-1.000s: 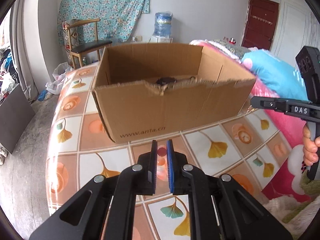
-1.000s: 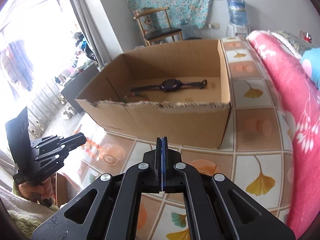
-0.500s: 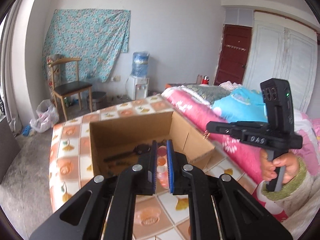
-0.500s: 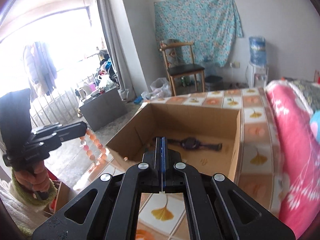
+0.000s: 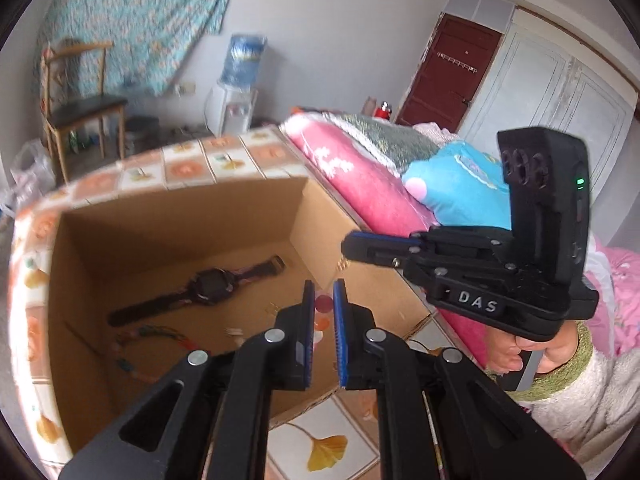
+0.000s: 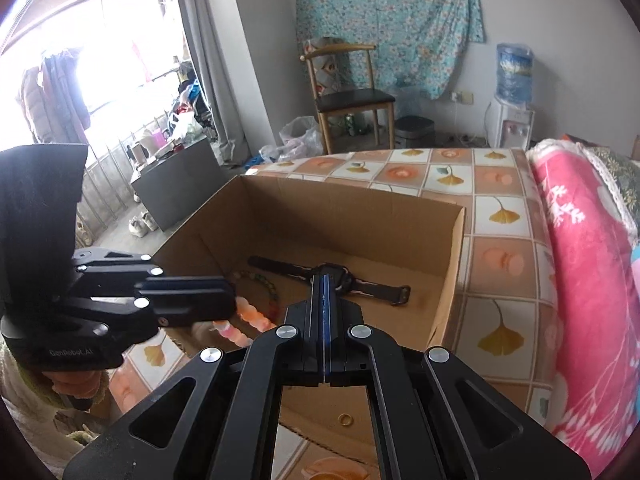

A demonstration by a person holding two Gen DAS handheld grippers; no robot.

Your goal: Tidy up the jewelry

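An open cardboard box (image 5: 180, 196) (image 6: 352, 192) stands on the tiled cloth. A dark wristwatch (image 5: 212, 286) (image 6: 376, 289), a multicoloured bead string (image 5: 160, 332) (image 6: 266, 284) and a small gold ring (image 6: 345, 419) lie on its floor. My left gripper (image 5: 322, 286) (image 6: 230, 300) hangs over the box's near part, shut on an orange-pink bead bracelet (image 5: 323, 305) (image 6: 252, 318) that dangles below its pads. My right gripper (image 6: 323, 278) (image 5: 346, 246) is above the box's right side, shut and holding nothing. A hand grips each handle.
A pink blanket (image 6: 580, 264) and a blue pillow (image 5: 460, 184) lie to the right of the box. A wooden chair (image 6: 348, 96), a water dispenser (image 6: 512, 92) and a dark cabinet (image 6: 176, 184) stand on the floor beyond the tiled surface.
Both grippers have risen and moved forward from in front of the box to above it, so its inside now shows. The bracelet stayed clamped in the left gripper.
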